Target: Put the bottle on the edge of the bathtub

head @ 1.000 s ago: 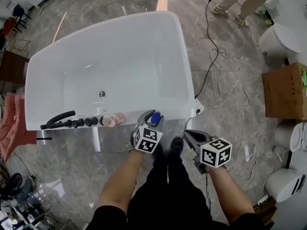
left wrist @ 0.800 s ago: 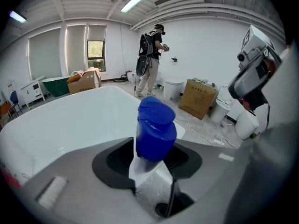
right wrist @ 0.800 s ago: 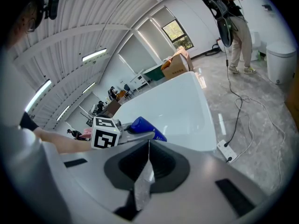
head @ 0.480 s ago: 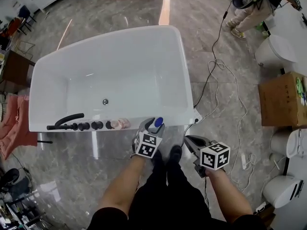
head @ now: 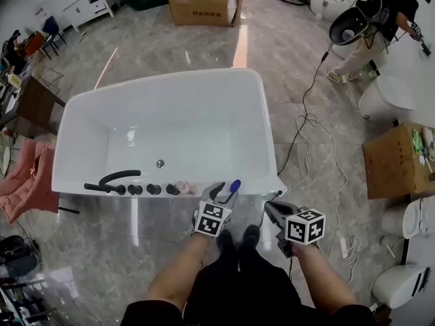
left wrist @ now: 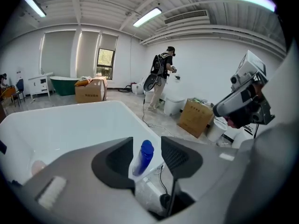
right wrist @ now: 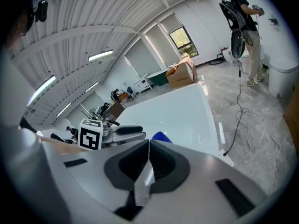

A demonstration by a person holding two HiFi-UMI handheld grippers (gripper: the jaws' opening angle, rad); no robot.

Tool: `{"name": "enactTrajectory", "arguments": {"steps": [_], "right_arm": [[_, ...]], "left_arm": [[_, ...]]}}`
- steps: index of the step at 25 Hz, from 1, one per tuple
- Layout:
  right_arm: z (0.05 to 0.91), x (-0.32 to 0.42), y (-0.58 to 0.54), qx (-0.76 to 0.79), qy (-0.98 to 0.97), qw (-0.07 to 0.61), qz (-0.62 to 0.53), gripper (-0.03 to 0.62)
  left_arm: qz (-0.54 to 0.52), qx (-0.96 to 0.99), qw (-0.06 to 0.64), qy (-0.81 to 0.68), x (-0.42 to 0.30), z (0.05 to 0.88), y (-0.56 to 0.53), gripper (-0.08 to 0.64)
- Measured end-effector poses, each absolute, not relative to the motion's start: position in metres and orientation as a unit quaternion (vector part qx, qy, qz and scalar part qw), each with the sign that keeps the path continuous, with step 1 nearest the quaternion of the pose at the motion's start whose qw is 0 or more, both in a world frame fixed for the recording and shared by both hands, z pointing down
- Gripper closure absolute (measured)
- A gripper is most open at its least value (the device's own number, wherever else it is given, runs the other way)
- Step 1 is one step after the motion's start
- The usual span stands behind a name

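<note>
Jaws of left gripper [head: 225,192] stand apart around bottle [left wrist: 142,157]

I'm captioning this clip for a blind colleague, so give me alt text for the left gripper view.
A blue-capped bottle stands between the left gripper's open jaws, apparently resting on the near rim of the white bathtub. Beyond it, a person stands by the far wall, with a cardboard box on the floor.

The head view looks steeply down from high above the white glossy bathtub [head: 163,124]. The left gripper view and right gripper view sit low by its near rim, facing across it; all three share it.
</note>
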State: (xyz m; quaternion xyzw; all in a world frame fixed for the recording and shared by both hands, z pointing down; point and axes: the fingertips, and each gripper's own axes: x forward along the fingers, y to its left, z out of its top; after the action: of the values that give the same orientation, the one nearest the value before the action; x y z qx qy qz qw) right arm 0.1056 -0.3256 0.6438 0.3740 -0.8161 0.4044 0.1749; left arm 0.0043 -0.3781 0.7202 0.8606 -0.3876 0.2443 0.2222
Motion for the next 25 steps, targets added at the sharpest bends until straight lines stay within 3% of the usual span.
{"name": "enactTrajectory", "arguments": {"steps": [25], "right_arm": [[0.566, 0.119, -0.289, 0.414, -0.825, 0.152, 0.354, 0.580]], "left_arm": [[0.155, 0.863, 0.216, -0.429, -0.059, 0.610, -0.342, 0.416]]}}
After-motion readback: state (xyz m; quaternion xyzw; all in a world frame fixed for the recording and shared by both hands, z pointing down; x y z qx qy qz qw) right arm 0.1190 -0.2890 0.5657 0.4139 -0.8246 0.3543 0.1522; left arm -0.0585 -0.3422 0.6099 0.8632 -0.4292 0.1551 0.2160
